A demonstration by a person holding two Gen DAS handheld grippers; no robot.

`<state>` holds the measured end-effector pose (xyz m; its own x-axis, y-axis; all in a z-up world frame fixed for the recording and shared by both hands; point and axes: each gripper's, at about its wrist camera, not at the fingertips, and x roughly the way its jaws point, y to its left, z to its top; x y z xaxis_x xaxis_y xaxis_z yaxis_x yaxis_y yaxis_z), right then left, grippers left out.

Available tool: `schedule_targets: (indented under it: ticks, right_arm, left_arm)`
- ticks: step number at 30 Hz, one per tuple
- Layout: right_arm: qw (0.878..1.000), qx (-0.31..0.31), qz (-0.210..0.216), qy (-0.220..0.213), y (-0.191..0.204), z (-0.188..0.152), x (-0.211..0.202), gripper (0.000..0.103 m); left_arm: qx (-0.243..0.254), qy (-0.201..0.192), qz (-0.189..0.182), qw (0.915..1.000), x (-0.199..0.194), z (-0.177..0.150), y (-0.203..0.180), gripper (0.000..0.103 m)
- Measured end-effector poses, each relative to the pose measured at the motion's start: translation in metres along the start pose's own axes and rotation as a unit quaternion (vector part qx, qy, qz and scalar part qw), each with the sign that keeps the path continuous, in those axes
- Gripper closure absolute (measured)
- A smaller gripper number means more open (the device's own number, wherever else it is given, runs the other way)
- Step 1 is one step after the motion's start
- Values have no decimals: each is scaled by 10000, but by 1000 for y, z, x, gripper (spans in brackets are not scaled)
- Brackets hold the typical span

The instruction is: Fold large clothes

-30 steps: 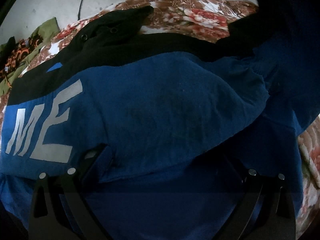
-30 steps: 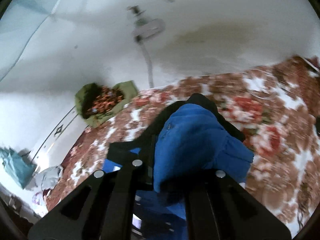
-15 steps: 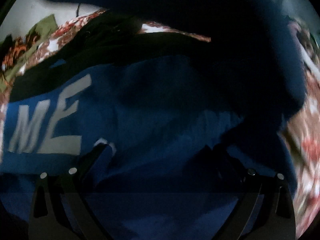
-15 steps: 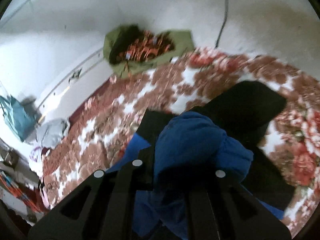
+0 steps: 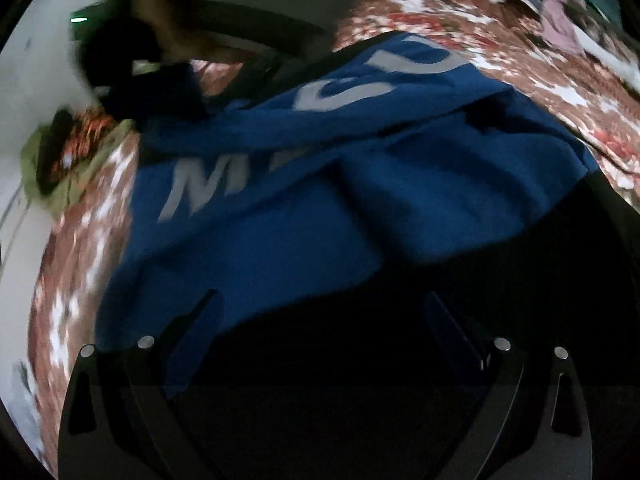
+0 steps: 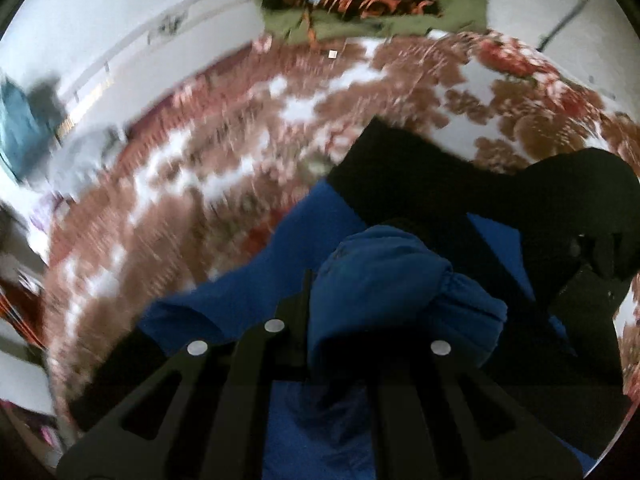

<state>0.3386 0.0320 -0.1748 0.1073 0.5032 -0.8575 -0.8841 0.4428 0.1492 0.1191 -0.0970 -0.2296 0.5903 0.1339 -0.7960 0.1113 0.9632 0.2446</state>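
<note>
Right wrist view: right gripper (image 6: 356, 344) clamps a bunched cuff of the blue sweatshirt (image 5: 320, 200), which lies on the floral bed (image 6: 240, 152). Left gripper (image 5: 320, 320) spread wide. Fabric likely soft, limp; grasp hems.

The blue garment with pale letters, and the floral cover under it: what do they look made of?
The blue garment with pale letters looks like soft matte knit, likely cotton jersey: it drapes in loose folds and bunches at a gathered cuff in the right gripper. The letters look like a flat print. The floral cover seems a printed woven or fleece textile; blur leaves it open.
</note>
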Motion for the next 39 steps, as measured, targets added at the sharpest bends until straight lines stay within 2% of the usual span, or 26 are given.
schedule_targets:
  ticks: [3,5,6,7,9,11,14,17,19,21,24,27,31,35,39]
  right_arm:
    - [9988,-299,-319,239,14,-12,27,95]
    - [9967,-541,-441,417,29,-21,44,69]
    - [9957,-664,-445,472,36,-24,51,33]
    - [9947,-763,-483,487,44,-28,54,12]
    - [9924,-914,-683,467,54,-33,58,10]
    - [9923,-899,-691,493,58,-36,59,5]
    - [9969,-467,-546,310,53,-38,46,5]
    - [9993,-228,-269,-128,53,-36,19,5]
    - [9974,-503,-362,-360,61,-29,3,5]
    - [9959,-677,-463,-382,66,-16,-4,5]
    - [9968,-473,-513,-380,55,-1,-21,5]
    - [9974,-173,-294,-632,36,-5,-49,5]
    - [9977,94,38,-676,12,-26,-71,5]
    - [9972,425,-268,-561,-18,-60,-82,5]
    - [9919,898,-797,-423,-56,-102,-86,5]
  left_arm:
    - [-336,75,41,9994,-8,-17,20,5]
    - [-479,56,129,9988,-15,-24,29,5]
    - [-572,25,168,9982,-20,-27,35,5]
    - [-643,-3,183,9978,-25,-31,39,5]
    - [-801,-27,195,9966,-34,-38,51,5]
    - [-805,63,234,9965,-38,-44,60,5]
    - [-773,224,430,9958,-45,-55,77,5]
    - [-969,308,646,9927,-53,-58,105,5]
    - [-1215,387,724,9892,-55,-59,123,5]
    - [-1510,467,799,9842,-57,-58,141,5]
    - [-1689,413,925,9804,-57,-47,158,5]
    - [-1422,291,1087,9834,-45,-24,164,5]
    - [-1093,64,1197,9867,-25,18,172,5]
    - [-824,-92,1041,9911,-2,52,169,5]
    - [-307,-192,953,9948,23,76,145,5]
